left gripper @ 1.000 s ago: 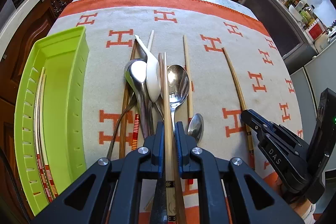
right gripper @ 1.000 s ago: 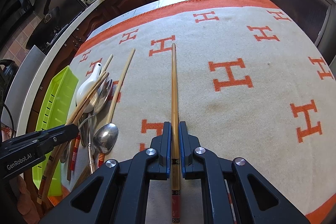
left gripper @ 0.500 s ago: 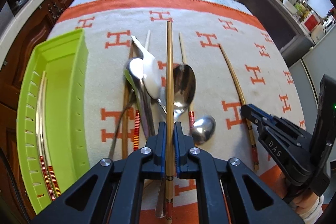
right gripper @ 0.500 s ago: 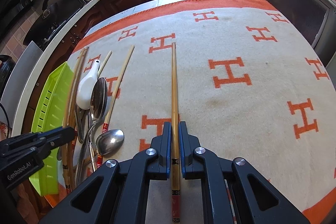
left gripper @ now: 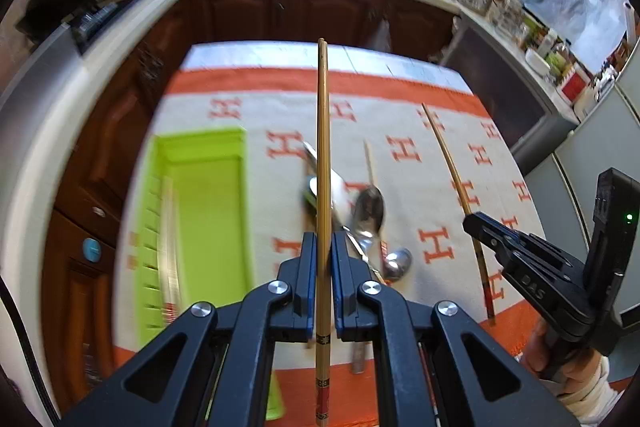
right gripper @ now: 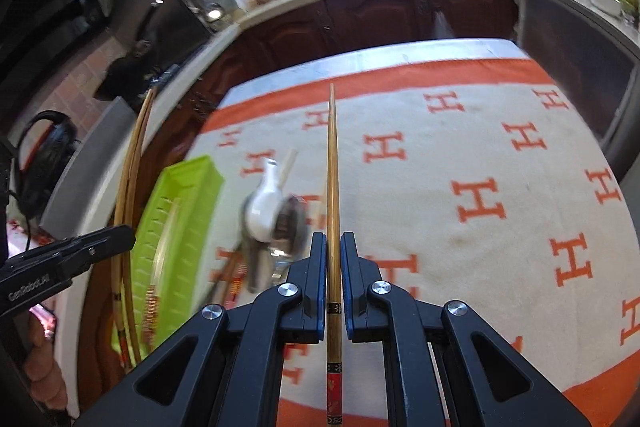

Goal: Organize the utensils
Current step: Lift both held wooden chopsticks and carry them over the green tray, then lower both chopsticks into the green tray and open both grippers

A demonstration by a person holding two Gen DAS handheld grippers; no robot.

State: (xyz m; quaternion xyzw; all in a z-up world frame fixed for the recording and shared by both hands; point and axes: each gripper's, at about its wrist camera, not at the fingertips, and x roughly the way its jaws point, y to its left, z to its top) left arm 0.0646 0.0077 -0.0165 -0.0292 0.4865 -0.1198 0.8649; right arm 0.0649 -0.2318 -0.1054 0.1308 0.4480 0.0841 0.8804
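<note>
While the green tray (left gripper: pixel 208 211) is waiting at the left edge of the H-patterned cloth (right gripper: pixel 460 155) with a few chopsticks already lying in it, the left gripper (left gripper: pixel 323 255) is clamping 1 chopstick (left gripper: pixel 323 147) above the pile of spoons (left gripper: pixel 368 211). Further right, the right gripper (right gripper: pixel 333 267) is pinching 1 more chopstick (right gripper: pixel 332 163) clear of the cloth. Step in hand, apparently: carrying both sticks. The next move is likely calling for a swing leftward, aligning each stick lengthwise over the tray before the jaws part.
</note>
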